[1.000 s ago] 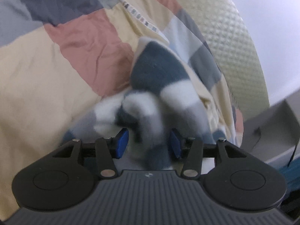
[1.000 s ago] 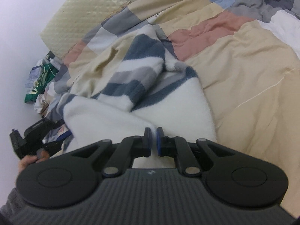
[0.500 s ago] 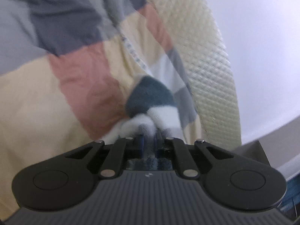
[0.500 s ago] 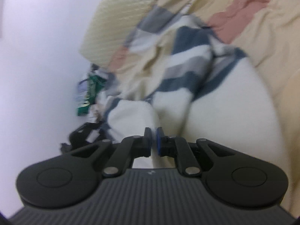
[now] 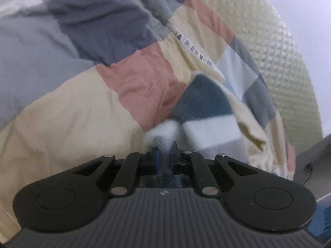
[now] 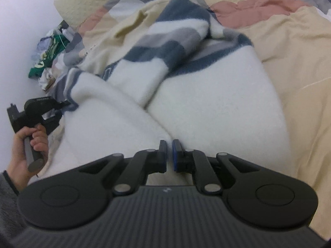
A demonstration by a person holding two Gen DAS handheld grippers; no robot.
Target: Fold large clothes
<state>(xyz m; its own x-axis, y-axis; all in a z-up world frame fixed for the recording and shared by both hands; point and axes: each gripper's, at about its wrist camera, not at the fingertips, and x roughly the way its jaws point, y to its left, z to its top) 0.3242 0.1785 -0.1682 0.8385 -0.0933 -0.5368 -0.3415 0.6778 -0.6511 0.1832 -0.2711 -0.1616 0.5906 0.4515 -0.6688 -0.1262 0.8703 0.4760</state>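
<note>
A: Where is the fleece garment (image 6: 206, 107) lying?

B: On the patchwork duvet (image 6: 300, 66), spread across its cream panels. Seen from the right wrist, its white body fills the middle, and a sleeve banded in dark blue, grey and white runs away from the camera toward the quilted headboard (image 6: 86, 2). The long axis goes from the near hem up toward that headboard.

A: And the right gripper (image 6: 169, 155)?

B: Its blue pads stand together with only a thin slit between them, right at the near white edge of the garment. I cannot see fabric pinched in the slit, so whether it holds cloth I cannot tell.

A: The left gripper (image 5: 164, 159)?

B: Clamped on a fold of the fleece; grey and dark blue pile shows squeezed between its pads. In the right wrist view it sits at the garment's blue-trimmed edge, on the side away from the pink duvet panel, gripped by a hand (image 6: 26, 146) in a grey cuff.

A: Edges and free room?

B: From the left wrist, the banded sleeve (image 5: 206, 111) rises toward the headboard, beside the duvet's pink panel (image 5: 149, 82). Beyond the garment, the cream duvet lies bare toward the pink panel. On the opposite side, near the headboard's corner, a heap of small clutter (image 6: 51, 51) lies against the wall
</note>
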